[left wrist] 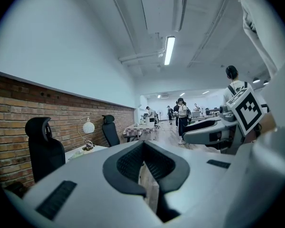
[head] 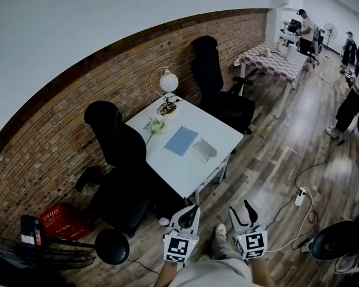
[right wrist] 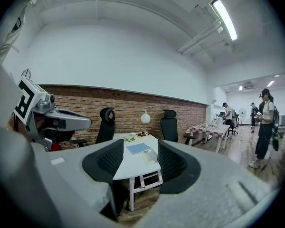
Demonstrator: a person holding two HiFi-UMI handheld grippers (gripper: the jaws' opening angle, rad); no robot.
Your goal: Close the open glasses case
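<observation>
on the white surface [head: 185,172], head view: open glasses case [head: 204,149] beside a blue notebook [head: 181,140], well apart from left claw [head: 195,208] and right claw [head: 239,207]. left gripper view: claw tips together, empty. right gripper view: claw wide, empty, case [right wrist: 150,156] far beyond.

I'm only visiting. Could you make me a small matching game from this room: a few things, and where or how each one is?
1 lamp
2 glasses case
3 crate
4 right claw

a jaws apart, holding nothing
b red, on the floor
c open, beside the blue notebook
d white globe, at the table's wall end

Pairs: 1-d, 2-c, 3-b, 4-a
</observation>
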